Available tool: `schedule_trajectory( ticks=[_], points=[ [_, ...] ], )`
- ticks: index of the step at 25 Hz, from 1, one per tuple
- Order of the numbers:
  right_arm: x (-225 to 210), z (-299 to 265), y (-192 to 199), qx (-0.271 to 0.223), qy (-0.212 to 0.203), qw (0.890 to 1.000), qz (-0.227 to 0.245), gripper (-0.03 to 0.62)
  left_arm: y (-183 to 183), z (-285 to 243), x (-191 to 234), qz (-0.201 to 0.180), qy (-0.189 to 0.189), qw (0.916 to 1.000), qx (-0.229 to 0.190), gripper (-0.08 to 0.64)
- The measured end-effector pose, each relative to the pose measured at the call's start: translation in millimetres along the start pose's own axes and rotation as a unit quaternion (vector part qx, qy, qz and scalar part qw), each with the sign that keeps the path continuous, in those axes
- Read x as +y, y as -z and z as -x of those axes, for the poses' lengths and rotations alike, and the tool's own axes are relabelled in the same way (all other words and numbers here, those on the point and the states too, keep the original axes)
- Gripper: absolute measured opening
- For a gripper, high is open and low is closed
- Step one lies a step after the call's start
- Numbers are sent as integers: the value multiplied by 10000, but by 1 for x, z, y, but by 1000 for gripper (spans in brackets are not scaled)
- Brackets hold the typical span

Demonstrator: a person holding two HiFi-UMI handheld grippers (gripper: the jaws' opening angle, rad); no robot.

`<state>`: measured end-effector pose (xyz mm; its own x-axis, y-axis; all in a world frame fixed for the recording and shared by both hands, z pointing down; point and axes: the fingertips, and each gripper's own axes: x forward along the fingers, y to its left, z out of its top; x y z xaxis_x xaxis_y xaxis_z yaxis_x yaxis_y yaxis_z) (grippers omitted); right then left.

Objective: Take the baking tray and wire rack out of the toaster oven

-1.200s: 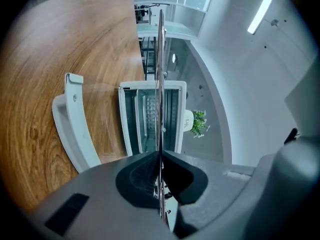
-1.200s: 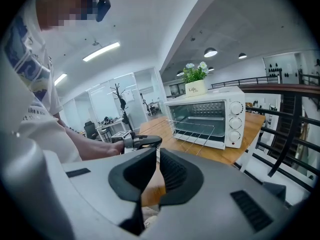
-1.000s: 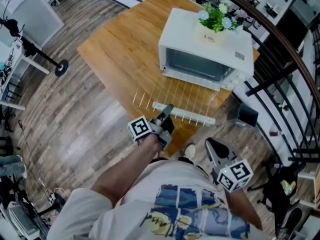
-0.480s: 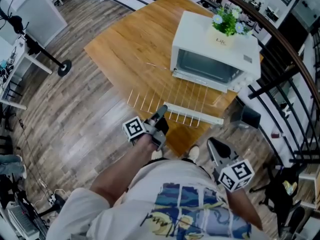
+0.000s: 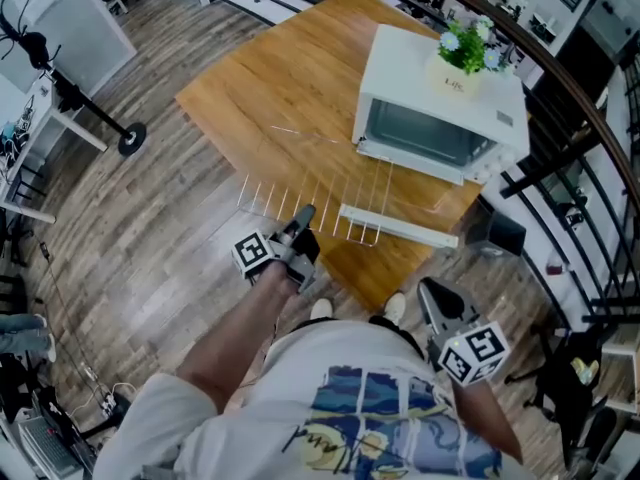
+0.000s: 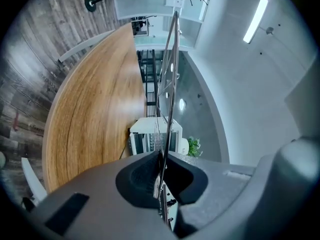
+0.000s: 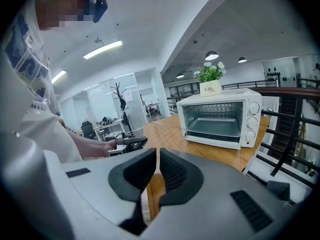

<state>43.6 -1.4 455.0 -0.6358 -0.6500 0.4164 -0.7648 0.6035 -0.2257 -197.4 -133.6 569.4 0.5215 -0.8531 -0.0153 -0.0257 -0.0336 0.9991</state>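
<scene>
Wire rack [image 5: 315, 196] gripped at its near edge by the left tongs [image 6: 161, 159]; baking tray [image 7: 216, 125] not yet removed.

The left tongs are clenched on a single wire of the rack, which is held about level above the table [image 5: 270, 88], with its far end over the lowered oven door [image 5: 400, 226]. Whether that end is clear of the toaster oven [image 5: 440, 88] cannot be told. The right tongs [image 7: 157, 156] are closed on nothing and held well back from the oven. The tray is seen inside the cavity. The following risks are judged: the rack, gripped on one thin wire, may pivot or slip in the pads and fall to the floor. Its far end may also catch on the door, so that the oven and the potted plant [image 5: 462, 53] on top are dragged.
</scene>
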Motion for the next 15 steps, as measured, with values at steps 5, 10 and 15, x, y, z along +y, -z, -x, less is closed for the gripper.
schedule_trajectory(
  ticks=[5, 10, 15],
  points=[
    [4, 2, 3, -37, 169, 9998, -44, 23, -38, 9, 12, -49, 2, 9999, -148, 2],
    [4, 4, 10, 5, 350, 9993, -143, 22, -71, 10, 26, -107, -85, 9996, -249, 2],
    [3, 4, 10, 20, 496, 9986, -174, 21, -93, 2, 43, -56, -162, 9994, -298, 3]
  ],
)
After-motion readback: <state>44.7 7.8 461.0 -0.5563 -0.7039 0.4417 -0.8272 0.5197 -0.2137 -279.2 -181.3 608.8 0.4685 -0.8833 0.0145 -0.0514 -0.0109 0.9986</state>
